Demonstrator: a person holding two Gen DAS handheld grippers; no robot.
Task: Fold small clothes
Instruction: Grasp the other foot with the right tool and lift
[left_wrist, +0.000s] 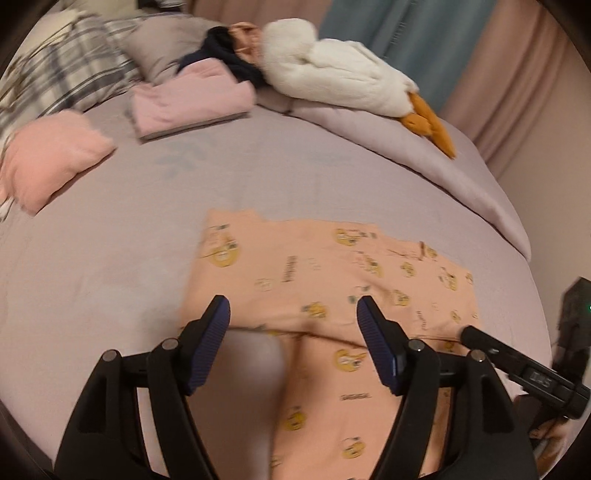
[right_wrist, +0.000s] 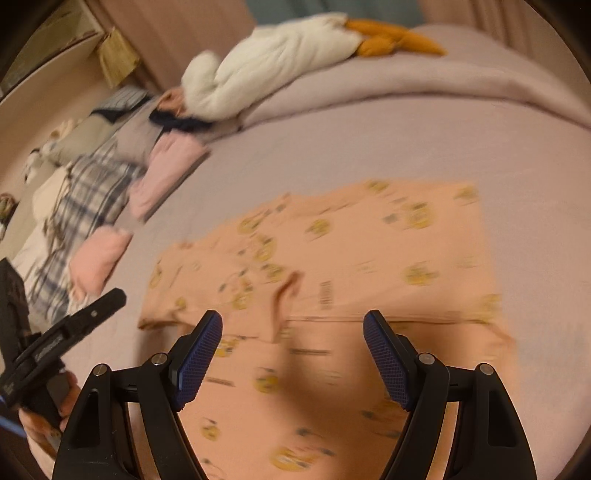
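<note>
A small peach garment (left_wrist: 325, 273) printed with yellow cartoon faces lies flat on the lilac bed sheet (left_wrist: 110, 258), partly folded, with a folded edge across its middle. My left gripper (left_wrist: 293, 314) is open and empty, hovering just above the garment's near part. The right gripper's finger (left_wrist: 476, 338) shows at the garment's right edge. In the right wrist view the garment (right_wrist: 369, 258) spreads ahead and below, blurred. My right gripper (right_wrist: 293, 326) is open and empty above the fold line. The left gripper (right_wrist: 74, 325) shows at the left, held by a hand.
A pink pillow (left_wrist: 51, 162), a folded pink blanket (left_wrist: 192, 96), plaid bedding (left_wrist: 62, 74) and a white plush goose (left_wrist: 340, 74) lie at the far side of the bed. A rolled lilac duvet (left_wrist: 424, 162) runs along the right. Curtains (left_wrist: 461, 44) hang behind.
</note>
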